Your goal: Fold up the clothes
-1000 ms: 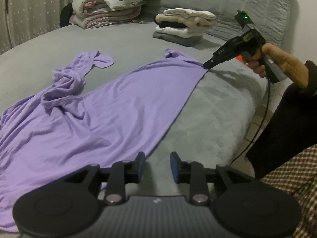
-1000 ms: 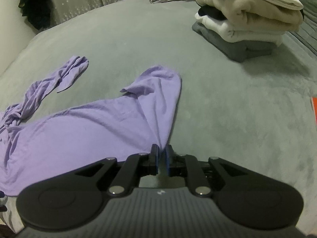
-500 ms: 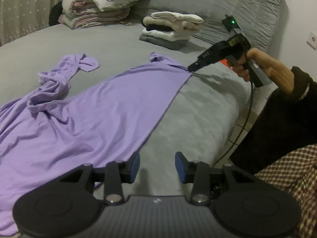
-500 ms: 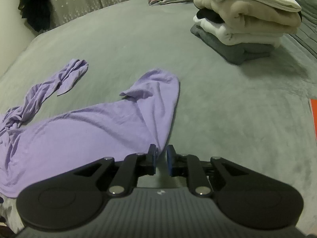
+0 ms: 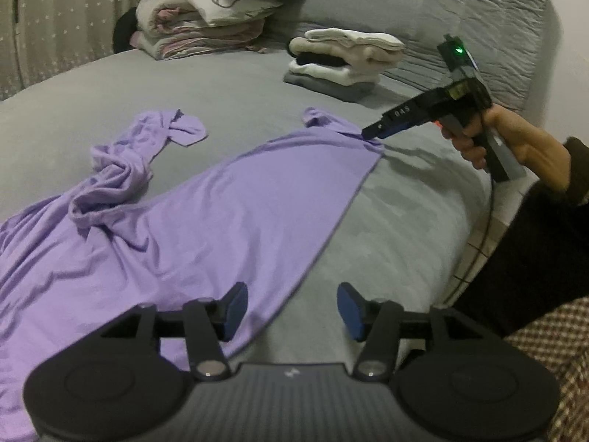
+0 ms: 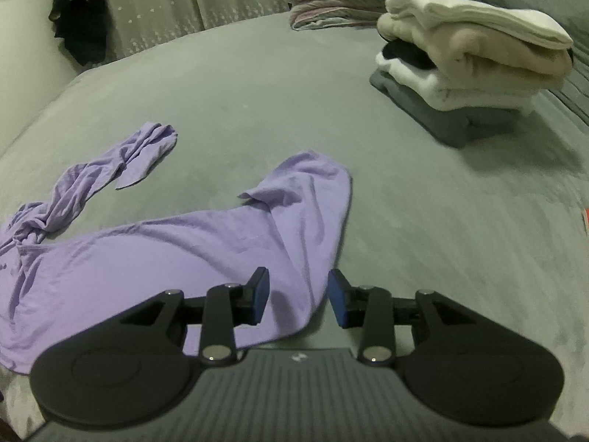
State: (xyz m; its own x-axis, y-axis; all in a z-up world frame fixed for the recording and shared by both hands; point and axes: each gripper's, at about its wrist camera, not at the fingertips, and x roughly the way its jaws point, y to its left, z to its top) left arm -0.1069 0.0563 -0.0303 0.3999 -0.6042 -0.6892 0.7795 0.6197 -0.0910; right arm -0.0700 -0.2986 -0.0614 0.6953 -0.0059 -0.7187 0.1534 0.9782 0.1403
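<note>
Now your long lilac jersey garment [image 5: 191, 228] lies spread across the grey bed cover [image 6: 423, 228], its straight near edge running between your two tools, one sleeve flat at the far end and the other sleeve [image 5: 140, 151] twisted and bunched to the left. You appear to be at the laying-out step: the body is smoothed, but no fold is made yet. Your left gripper [image 5: 289, 307] hovers over the near corner with its blue pads [image 5: 235, 307] opening, cloth beneath them but nothing pinched. Your right gripper [image 6: 296, 296] sits over the far corner by the flat sleeve; its jaws are opening too, with the hem lying between them, not clamped. Next you probably need to deal with the crumpled sleeve, straightening it before folding the body lengthwise; thin jersey will likely drag and wrinkle, so take a shallow pinch. Beyond, a stack of folded white, cream and grey clothes [image 6: 471, 73] waits, well apart, and rolled floral bedding [image 5: 206, 18] sits at the headboard.
</note>
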